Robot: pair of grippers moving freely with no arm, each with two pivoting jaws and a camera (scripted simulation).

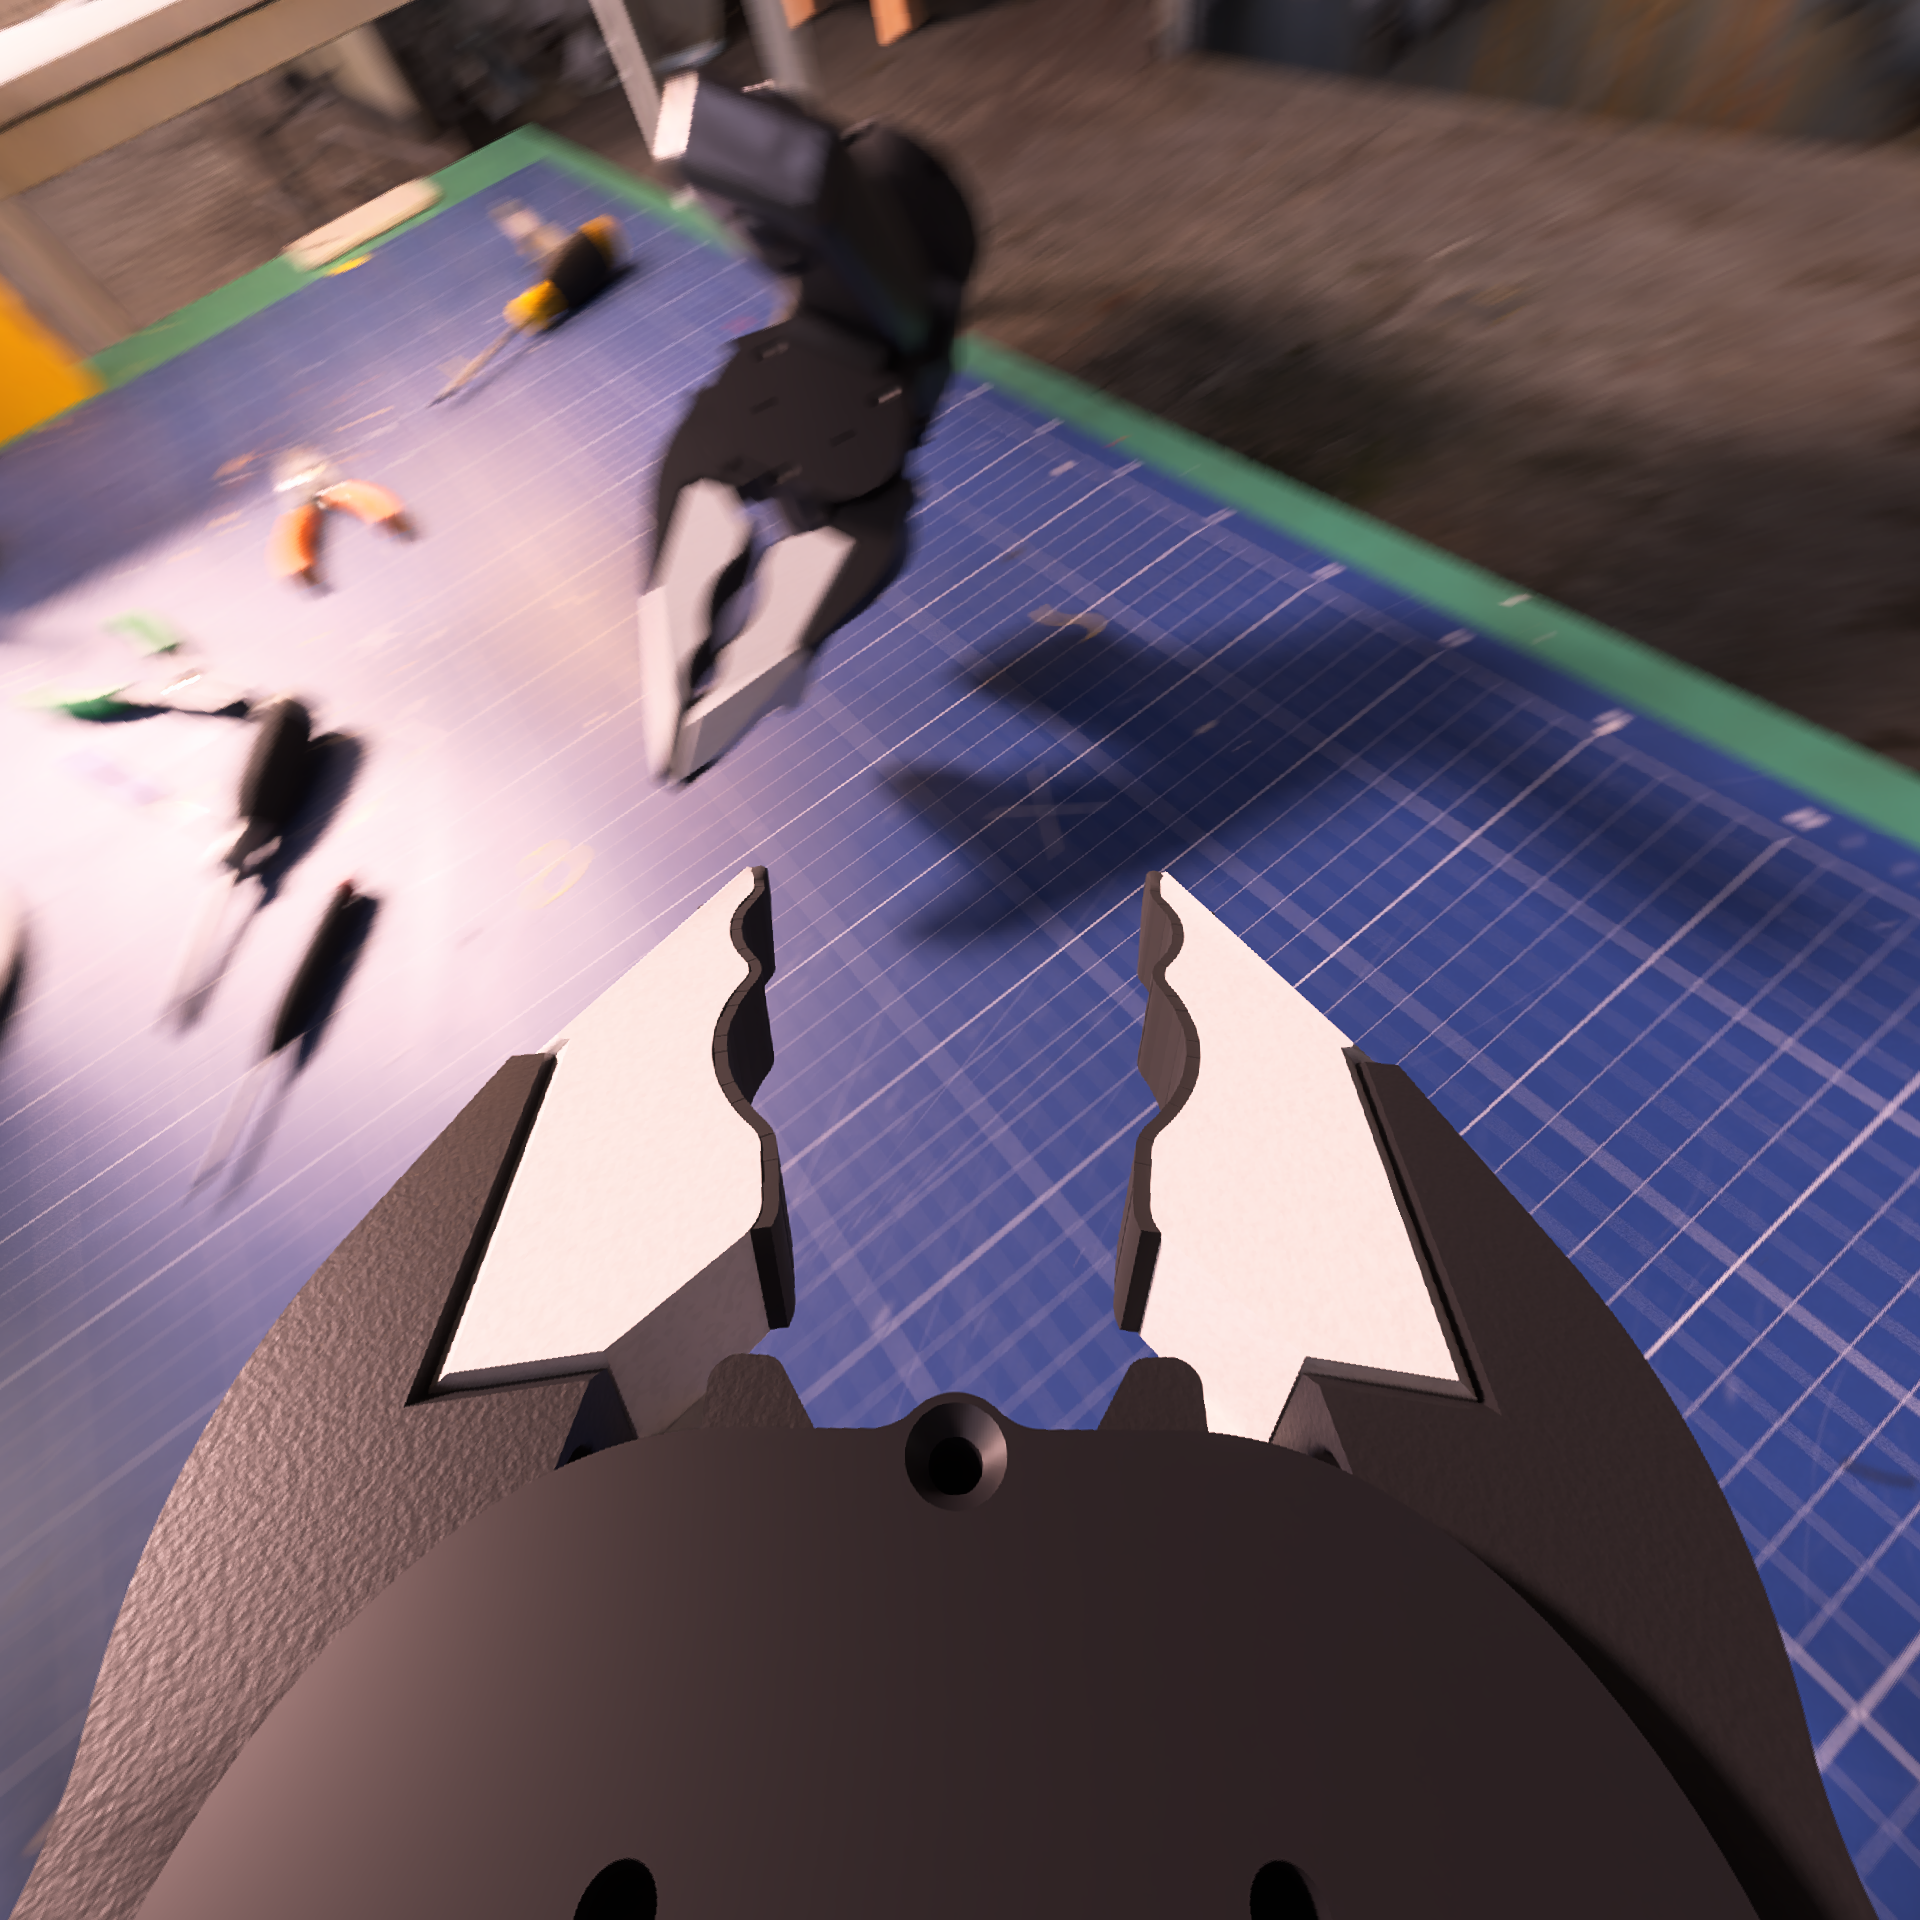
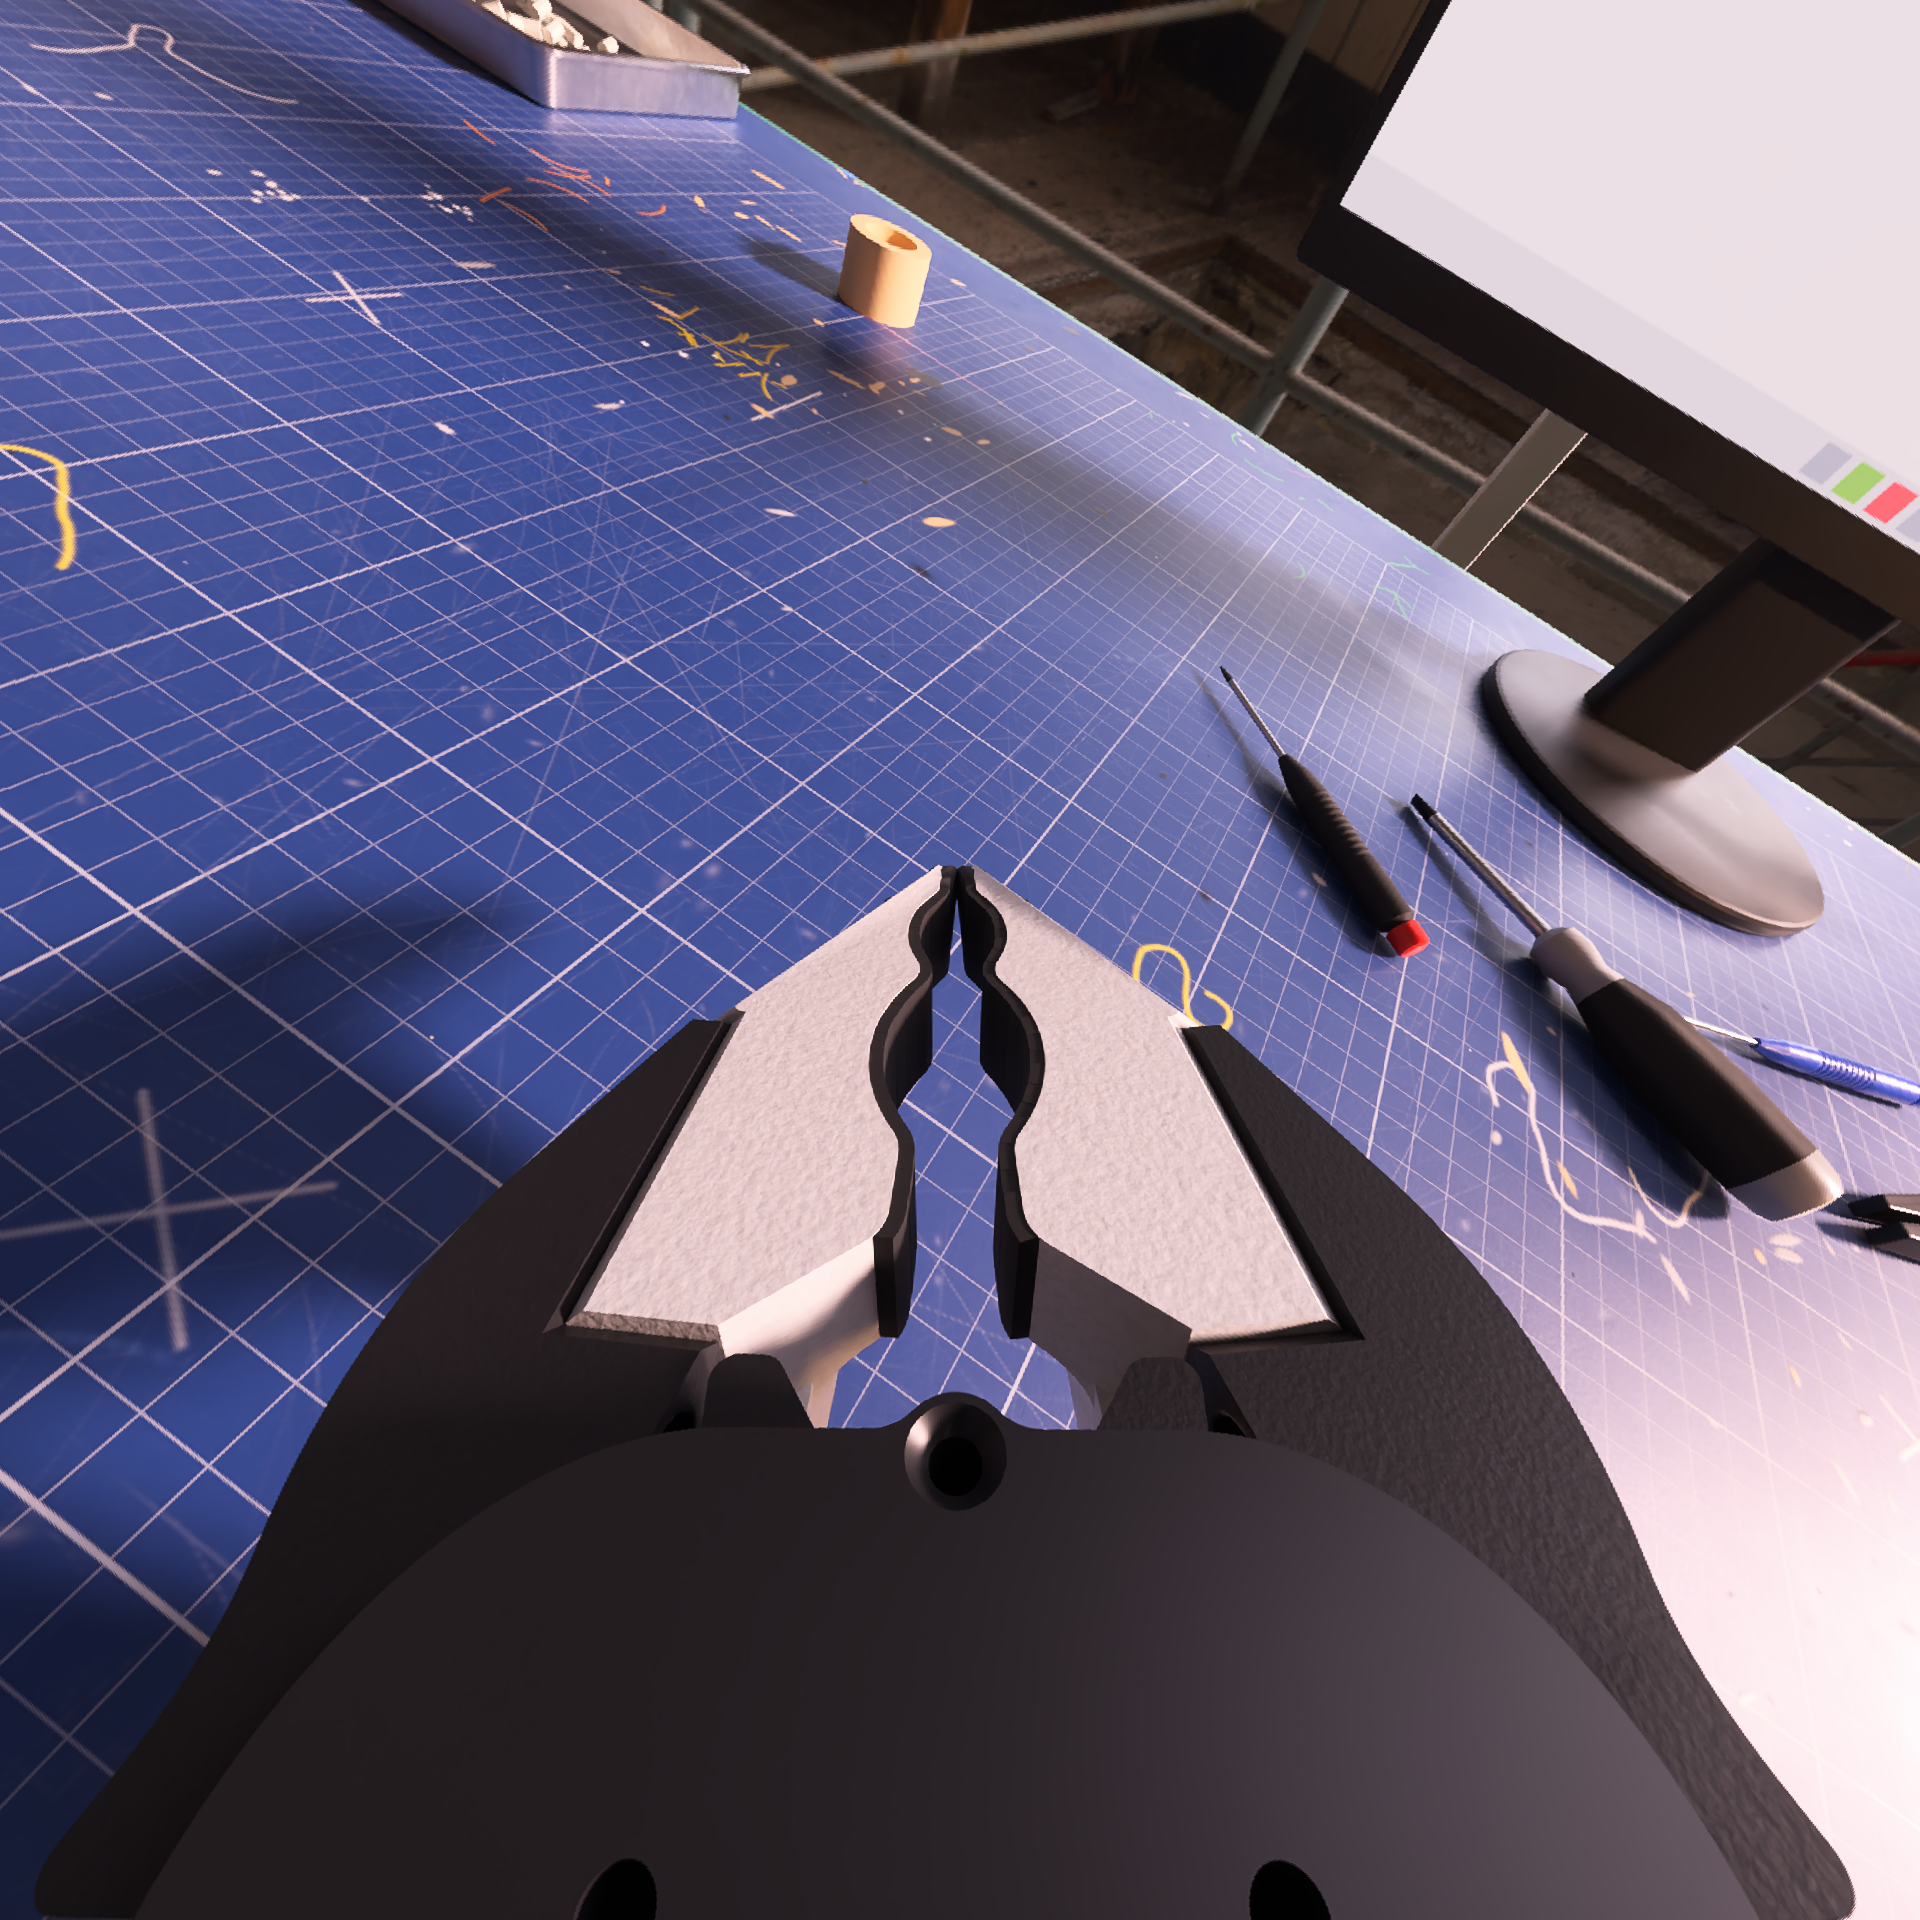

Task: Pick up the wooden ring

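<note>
Standing untouched on the worktop (image 2: 312, 623), the wooden ring (image 2: 883, 270) is seen; left gripper (image 1: 956, 883) jaws are spread, right gripper (image 2: 958, 875) jaws are closed empty.

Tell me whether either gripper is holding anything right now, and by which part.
Nothing is held. The left gripper is open over bare mat; the right gripper is shut on nothing. The wooden ring stands untouched.

wooden ring (image 2: 883, 268) upright on surface (image 2: 520, 623) near far edge, bare mat on all sides; wide free lane between it and right gripper (image 2: 957, 876), tips together. metal tray (image 2: 613, 62) at far corner, well apart from ring. right of lane: two screwdrivers (image 2: 1340, 821), monitor base (image 2: 1652, 790). left gripper (image 1: 956, 883) spread, bare mat ahead; right gripper (image 1: 717, 686) hangs beyond, blurred tools (image 1: 332, 520) leftward.
</note>
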